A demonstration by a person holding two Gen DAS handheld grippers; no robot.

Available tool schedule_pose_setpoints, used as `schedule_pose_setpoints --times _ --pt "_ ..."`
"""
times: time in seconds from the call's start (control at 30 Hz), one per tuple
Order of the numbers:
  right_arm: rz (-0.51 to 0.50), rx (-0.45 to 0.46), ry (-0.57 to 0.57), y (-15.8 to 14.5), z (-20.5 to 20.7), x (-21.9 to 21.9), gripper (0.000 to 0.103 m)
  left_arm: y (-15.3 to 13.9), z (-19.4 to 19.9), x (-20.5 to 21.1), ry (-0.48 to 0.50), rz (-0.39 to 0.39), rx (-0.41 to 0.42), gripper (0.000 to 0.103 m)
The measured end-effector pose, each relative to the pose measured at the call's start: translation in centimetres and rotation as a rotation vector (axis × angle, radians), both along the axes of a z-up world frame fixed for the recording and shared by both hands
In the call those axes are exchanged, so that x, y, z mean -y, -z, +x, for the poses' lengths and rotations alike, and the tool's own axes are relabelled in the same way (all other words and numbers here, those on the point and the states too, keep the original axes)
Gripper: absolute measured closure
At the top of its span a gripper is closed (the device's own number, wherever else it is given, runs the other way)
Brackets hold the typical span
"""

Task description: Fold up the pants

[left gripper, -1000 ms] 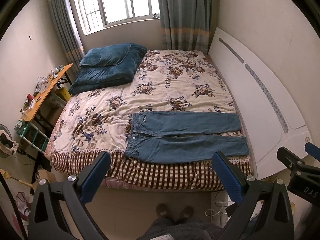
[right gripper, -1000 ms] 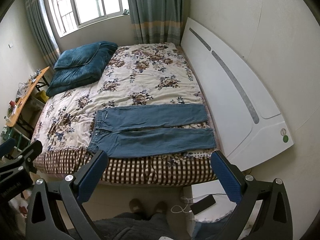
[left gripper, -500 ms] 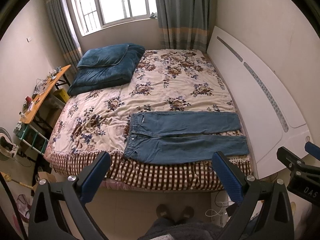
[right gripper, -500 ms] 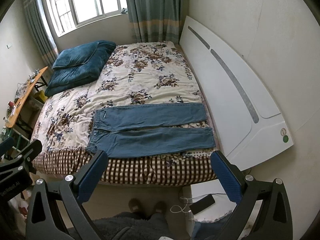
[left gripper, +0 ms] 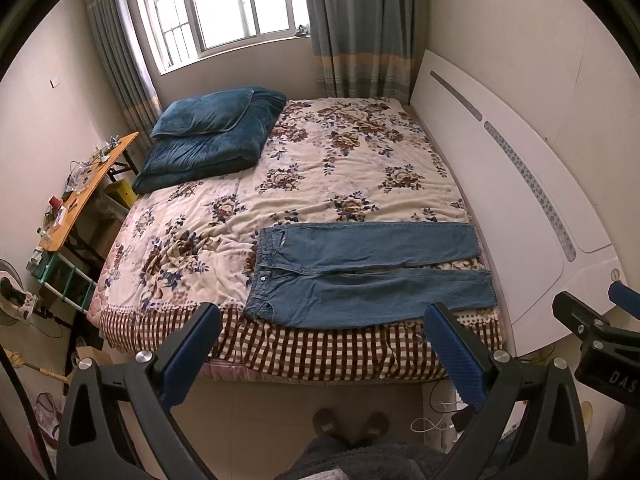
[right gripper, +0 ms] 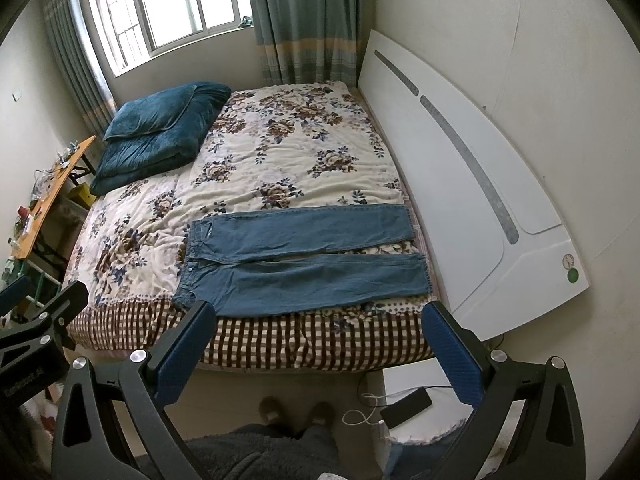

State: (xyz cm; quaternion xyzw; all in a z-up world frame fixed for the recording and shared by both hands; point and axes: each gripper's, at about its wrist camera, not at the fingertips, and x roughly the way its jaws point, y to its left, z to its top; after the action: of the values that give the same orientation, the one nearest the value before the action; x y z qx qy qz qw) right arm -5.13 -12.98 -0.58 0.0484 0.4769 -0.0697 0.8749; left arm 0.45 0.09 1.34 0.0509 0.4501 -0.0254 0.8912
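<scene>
I hold 2 hand-held grippers above the floor at the near edge of the bed. My left gripper (left gripper: 320, 344) has its 2 blue-padded fingers spread wide, with nothing between them. My right gripper (right gripper: 320, 344) is likewise spread wide and holds nothing. Neither gripper touches the fabric.

The blue denim pants (left gripper: 368, 276) lie flat on the cream floral quilt (left gripper: 320, 184), close to the near edge of the bed. The waistband points left and the 2 legs run right toward the white headboard panel (left gripper: 520, 200). The legs lie side by side with a narrow gap between them, where the quilt shows through. The near leg reaches just to the brown-and-white checked border (left gripper: 320, 348) that hangs over the mattress edge.

A folded dark teal plush blanket (left gripper: 208, 140) rests on the far left corner of the bed, well apart from the pants. An orange-topped side table (left gripper: 86, 192) stands left of the bed and carries small clutter that I cannot identify. My 2 slippers (right gripper: 296, 410) show on the floor below.
</scene>
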Motion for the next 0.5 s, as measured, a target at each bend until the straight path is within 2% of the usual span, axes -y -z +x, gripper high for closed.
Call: schedule_pose_setpoints --times 0.27,0.5 --pt "0.02 -0.016 -0.002 1.2 0.2 0.8 0.0 0.0 0.0 0.3 -0.004 -0.003 -0.004 0.0" --pt "0.041 -0.032 -0.008 2.4 1.4 2.0 0.0 1.1 1.0 1.4 -0.039 0.008 -0.018 0.0"
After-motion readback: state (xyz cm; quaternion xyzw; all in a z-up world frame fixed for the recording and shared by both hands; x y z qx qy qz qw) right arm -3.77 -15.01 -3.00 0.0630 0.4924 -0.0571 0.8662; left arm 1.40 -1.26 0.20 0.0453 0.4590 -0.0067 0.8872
